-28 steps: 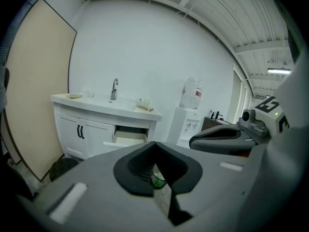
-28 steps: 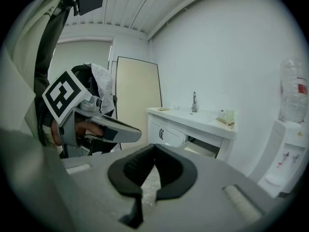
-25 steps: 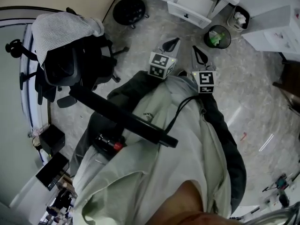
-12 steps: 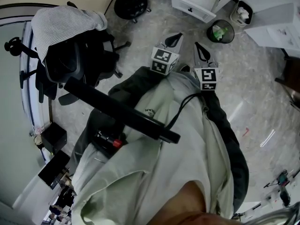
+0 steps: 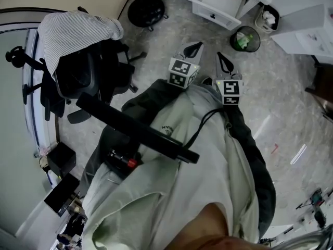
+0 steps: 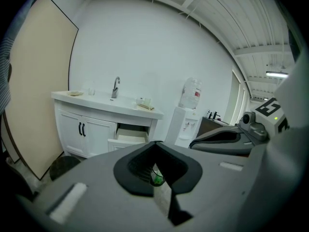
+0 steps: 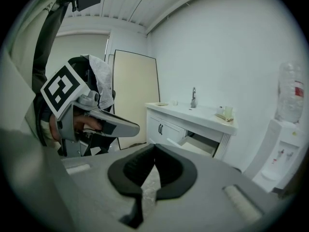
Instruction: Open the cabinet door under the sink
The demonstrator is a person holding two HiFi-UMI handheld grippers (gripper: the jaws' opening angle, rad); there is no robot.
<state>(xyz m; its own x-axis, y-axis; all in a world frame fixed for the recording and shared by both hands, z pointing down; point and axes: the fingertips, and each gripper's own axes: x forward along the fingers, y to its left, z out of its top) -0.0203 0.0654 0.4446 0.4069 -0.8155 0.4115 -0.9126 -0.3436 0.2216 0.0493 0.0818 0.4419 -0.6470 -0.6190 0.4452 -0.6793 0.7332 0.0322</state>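
Note:
The white sink cabinet [image 6: 91, 132] stands across the room, and both of its doors are closed, with black handles [image 6: 81, 129]. A drawer [image 6: 129, 137] beside the doors is pulled out. In the right gripper view the cabinet [image 7: 166, 129] sits under a faucet [image 7: 193, 96]. My left gripper [image 5: 193, 48] and right gripper [image 5: 223, 61] are held side by side in front of the person's body. They point at the cabinet from well short of it. Both are shut, with nothing between the jaws [image 6: 155, 145] [image 7: 154, 149].
A bin with green rubbish [image 5: 244, 39] stands on the floor ahead, right of the drawer [image 5: 222, 4]. A black round stool [image 5: 145, 10] lies ahead to the left. An office chair draped with striped cloth [image 5: 75, 40] is on the left. A water dispenser [image 6: 189, 117] stands right of the cabinet.
Both grippers have drifted slightly forward together with the person, still shut. The cabinet doors and the drawer are unchanged.

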